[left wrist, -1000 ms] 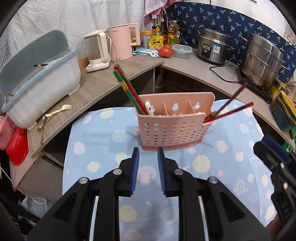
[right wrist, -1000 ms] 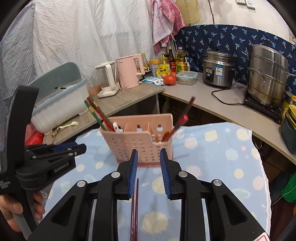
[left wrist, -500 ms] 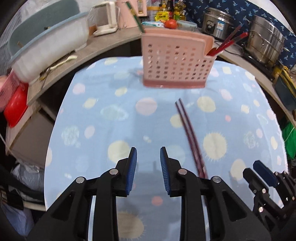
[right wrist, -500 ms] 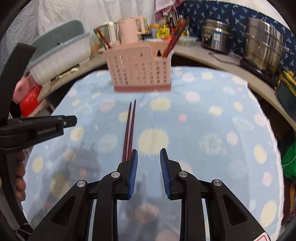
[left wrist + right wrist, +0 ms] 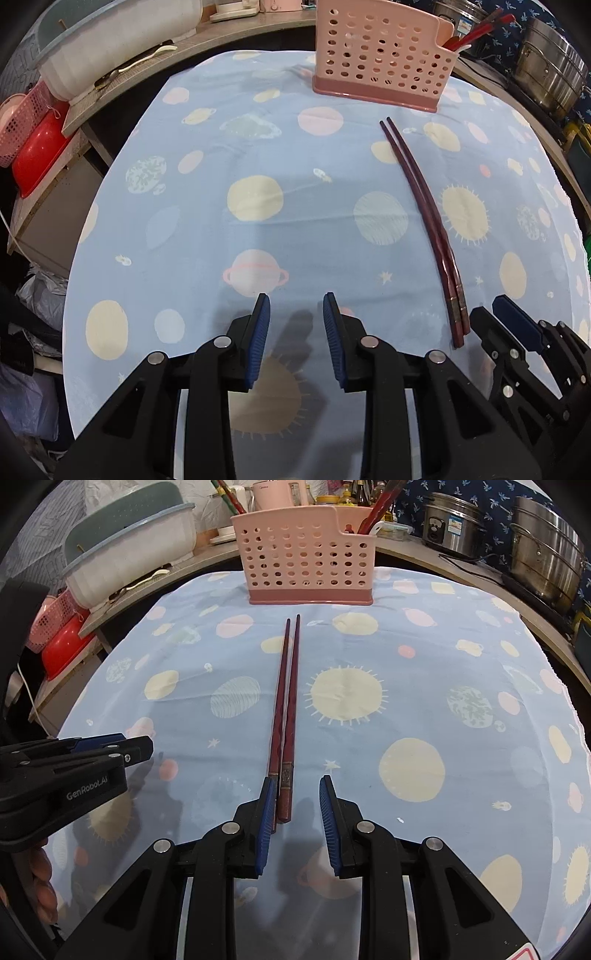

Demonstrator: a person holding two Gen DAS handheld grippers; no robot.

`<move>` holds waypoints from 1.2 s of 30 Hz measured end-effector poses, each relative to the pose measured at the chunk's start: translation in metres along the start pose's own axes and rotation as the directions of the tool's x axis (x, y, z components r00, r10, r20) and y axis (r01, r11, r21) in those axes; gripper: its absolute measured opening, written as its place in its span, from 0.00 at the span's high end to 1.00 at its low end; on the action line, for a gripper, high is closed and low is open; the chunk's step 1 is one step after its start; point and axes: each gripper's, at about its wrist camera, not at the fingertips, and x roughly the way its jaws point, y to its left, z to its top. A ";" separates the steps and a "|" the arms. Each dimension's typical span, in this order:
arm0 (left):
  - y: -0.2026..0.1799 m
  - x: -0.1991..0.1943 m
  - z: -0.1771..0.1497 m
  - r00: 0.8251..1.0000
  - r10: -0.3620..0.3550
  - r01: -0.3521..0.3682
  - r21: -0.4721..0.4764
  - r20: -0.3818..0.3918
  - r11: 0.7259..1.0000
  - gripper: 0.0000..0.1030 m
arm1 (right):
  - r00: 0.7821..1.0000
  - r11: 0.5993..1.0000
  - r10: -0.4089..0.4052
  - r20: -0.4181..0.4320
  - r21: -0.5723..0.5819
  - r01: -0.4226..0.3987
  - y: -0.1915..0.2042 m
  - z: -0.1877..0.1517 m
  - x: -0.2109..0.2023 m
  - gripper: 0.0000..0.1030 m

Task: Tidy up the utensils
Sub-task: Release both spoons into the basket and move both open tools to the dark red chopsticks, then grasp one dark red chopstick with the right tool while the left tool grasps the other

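Right wrist view: right gripper (image 5: 297, 801) pointed steeply down over the blue planet-print tablecloth (image 5: 424, 672); jaws part-way open, nothing clamped; the pair of dark red chopsticks (image 5: 286, 709) lies flat on the cloth, thick ends reaching into the gap between the blue pads, close against the left pad (image 5: 266, 823) and clear of the right one; contact with the left pad cannot be judged; thin tips point away toward the pink perforated utensil holder (image 5: 308, 568), stopping short of its base; holder stands upright at the far side of the cloth with red chopsticks in its right-hand end. Left wrist view: left gripper (image 5: 296, 314) over bare cloth, chopsticks well off to its right; jaws have just been opening, nothing between them; right gripper visible at lower right, just beside the chopsticks' thick ends.
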 end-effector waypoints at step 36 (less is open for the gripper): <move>-0.042 0.008 -0.007 0.999 -0.037 0.039 0.088 -0.023 0.995 0.58 | 0.999 0.999 -0.032 -0.037 0.034 0.033 -0.022 -0.008 0.009 0.93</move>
